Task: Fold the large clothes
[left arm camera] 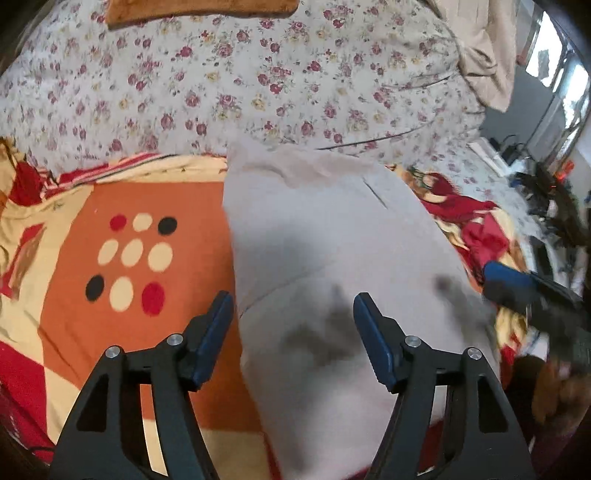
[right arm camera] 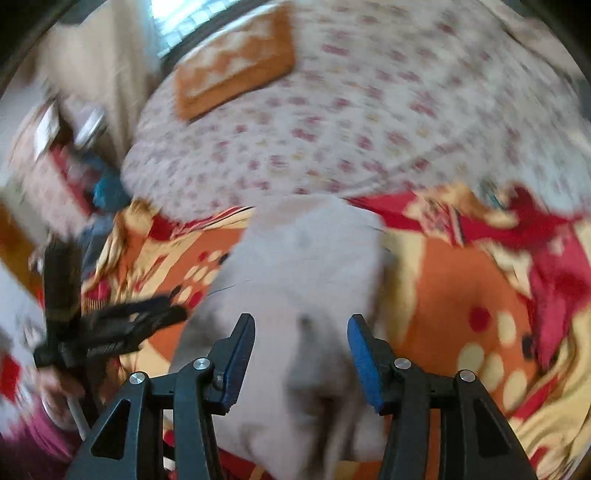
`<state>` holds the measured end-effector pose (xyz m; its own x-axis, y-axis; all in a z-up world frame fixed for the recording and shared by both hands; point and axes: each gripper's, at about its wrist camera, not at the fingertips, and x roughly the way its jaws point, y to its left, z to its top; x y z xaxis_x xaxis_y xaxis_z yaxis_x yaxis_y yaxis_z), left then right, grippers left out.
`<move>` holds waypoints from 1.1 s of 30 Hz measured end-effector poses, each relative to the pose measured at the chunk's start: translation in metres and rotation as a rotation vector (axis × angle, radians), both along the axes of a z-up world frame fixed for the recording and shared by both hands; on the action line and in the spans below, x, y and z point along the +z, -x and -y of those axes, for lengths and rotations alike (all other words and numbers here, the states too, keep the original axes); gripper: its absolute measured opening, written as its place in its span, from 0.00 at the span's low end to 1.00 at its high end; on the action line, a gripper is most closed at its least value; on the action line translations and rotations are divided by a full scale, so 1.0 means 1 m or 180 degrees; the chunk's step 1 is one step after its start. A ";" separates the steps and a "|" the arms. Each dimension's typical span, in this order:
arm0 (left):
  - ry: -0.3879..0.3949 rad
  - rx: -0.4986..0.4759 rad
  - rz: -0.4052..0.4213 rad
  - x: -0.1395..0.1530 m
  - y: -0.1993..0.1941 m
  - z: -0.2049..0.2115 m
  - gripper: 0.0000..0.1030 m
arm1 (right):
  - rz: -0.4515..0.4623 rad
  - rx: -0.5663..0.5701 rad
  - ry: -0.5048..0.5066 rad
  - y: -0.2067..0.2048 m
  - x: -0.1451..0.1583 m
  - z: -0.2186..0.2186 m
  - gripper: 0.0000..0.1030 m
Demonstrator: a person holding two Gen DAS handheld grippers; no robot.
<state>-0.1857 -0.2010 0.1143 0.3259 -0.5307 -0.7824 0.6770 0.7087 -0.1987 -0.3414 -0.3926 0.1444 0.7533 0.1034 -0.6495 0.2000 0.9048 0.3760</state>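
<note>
A light grey garment (left arm camera: 332, 236) lies folded lengthwise on an orange, red and cream patterned blanket (left arm camera: 110, 192); it also shows, blurred, in the right wrist view (right arm camera: 306, 266). My left gripper (left arm camera: 293, 325) is open and empty, hovering over the garment's near left edge. My right gripper (right arm camera: 301, 347) is open and empty above the garment's near end. The right gripper shows blurred at the right of the left wrist view (left arm camera: 517, 288), beside the garment. The left gripper shows at the left of the right wrist view (right arm camera: 110, 328).
A floral white duvet (left arm camera: 258, 81) is bunched behind the garment, with an orange-brown cushion (left arm camera: 199, 11) on it. Cluttered items and cables (left arm camera: 546, 192) lie past the bed's right side. A beige curtain (left arm camera: 487, 74) hangs at the far right.
</note>
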 end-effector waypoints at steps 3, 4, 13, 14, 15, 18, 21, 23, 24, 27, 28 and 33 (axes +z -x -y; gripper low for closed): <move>-0.0132 0.0145 0.0099 -0.014 -0.003 0.016 0.66 | -0.0103 0.0176 0.0235 -0.020 -0.008 -0.019 0.49; -0.0178 0.0169 0.0114 -0.020 -0.004 0.018 0.66 | -0.0198 0.0160 0.0309 -0.026 -0.017 -0.020 0.49; -0.0254 0.0248 0.0195 -0.050 -0.004 0.028 0.69 | -0.0525 -0.0047 0.0274 -0.029 -0.075 0.006 0.48; -0.0255 0.0253 0.0206 -0.050 -0.004 0.028 0.69 | -0.0516 -0.0059 0.0247 -0.028 -0.074 0.008 0.48; -0.0256 0.0261 0.0221 -0.050 -0.004 0.028 0.69 | -0.0510 -0.0073 0.0233 -0.026 -0.073 0.007 0.48; -0.0279 0.0294 0.0260 -0.049 0.000 0.026 0.69 | -0.0455 -0.0131 0.0223 -0.021 -0.063 0.003 0.48; -0.0321 0.0332 0.0318 -0.046 0.006 0.025 0.69 | -0.0359 -0.0209 0.0332 -0.016 -0.046 -0.005 0.49; -0.0363 0.0333 0.0347 -0.043 0.010 0.024 0.69 | -0.0313 -0.0282 0.0416 -0.013 -0.037 -0.010 0.53; -0.0390 0.0336 0.0373 -0.042 0.012 0.023 0.69 | -0.0309 -0.0319 0.0434 -0.013 -0.035 -0.011 0.58; -0.0409 0.0364 0.0408 -0.036 0.020 0.019 0.69 | -0.0303 -0.0462 0.0448 -0.011 -0.030 -0.012 0.64; -0.0364 0.0394 0.0405 -0.035 0.023 0.015 0.69 | -0.0287 -0.0486 0.0451 -0.011 -0.028 -0.013 0.67; -0.0305 0.0490 0.0490 -0.030 0.034 0.005 0.69 | -0.0282 -0.0555 0.0568 -0.011 -0.024 -0.021 0.73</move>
<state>-0.2198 -0.2062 0.0839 0.5164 -0.3913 -0.7617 0.5767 0.8165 -0.0284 -0.3302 -0.3719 0.1207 0.6890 -0.1452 -0.7101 0.3839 0.9041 0.1877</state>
